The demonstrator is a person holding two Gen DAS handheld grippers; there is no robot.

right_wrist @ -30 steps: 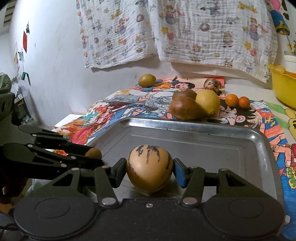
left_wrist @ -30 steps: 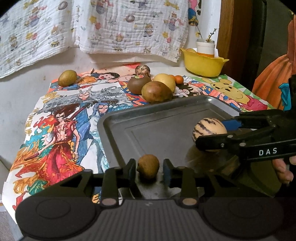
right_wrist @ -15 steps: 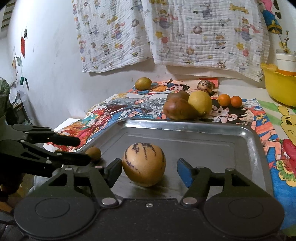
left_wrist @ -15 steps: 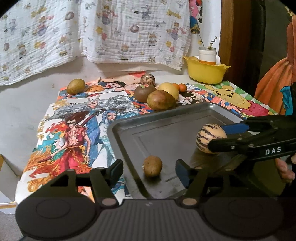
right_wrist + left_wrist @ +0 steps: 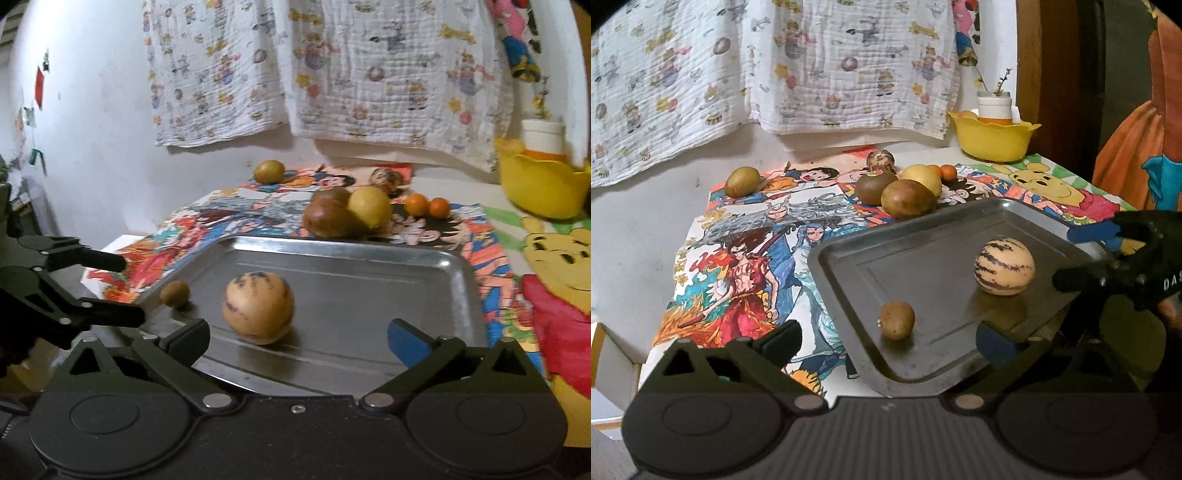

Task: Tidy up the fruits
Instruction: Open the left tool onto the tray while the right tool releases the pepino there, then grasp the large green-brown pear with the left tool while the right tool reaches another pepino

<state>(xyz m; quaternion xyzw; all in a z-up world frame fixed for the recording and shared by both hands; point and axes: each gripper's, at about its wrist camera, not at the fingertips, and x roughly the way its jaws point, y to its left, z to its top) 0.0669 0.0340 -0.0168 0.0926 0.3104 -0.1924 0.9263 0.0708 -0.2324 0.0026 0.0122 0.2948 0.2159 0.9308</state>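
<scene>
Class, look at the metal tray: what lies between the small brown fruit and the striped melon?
Nothing: bare tray floor separates small brown fruit and striped melon, shown in the left wrist view.

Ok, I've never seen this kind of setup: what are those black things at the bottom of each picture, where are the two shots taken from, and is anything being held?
No robot here: a person holds a two-finger gripper in each hand, and a fisheye camera on each looks forward along its fingers. The black shapes at the bottom are those grippers. One picture comes from the left gripper, the other from the right gripper; each also shows the other from the side. Both are open and hold nothing. On the metal tray lie a small brown fruit and a striped round fruit. More fruits sit beyond on the cartoon-printed cloth, among them two small oranges, plus a yellow bowl.
</scene>
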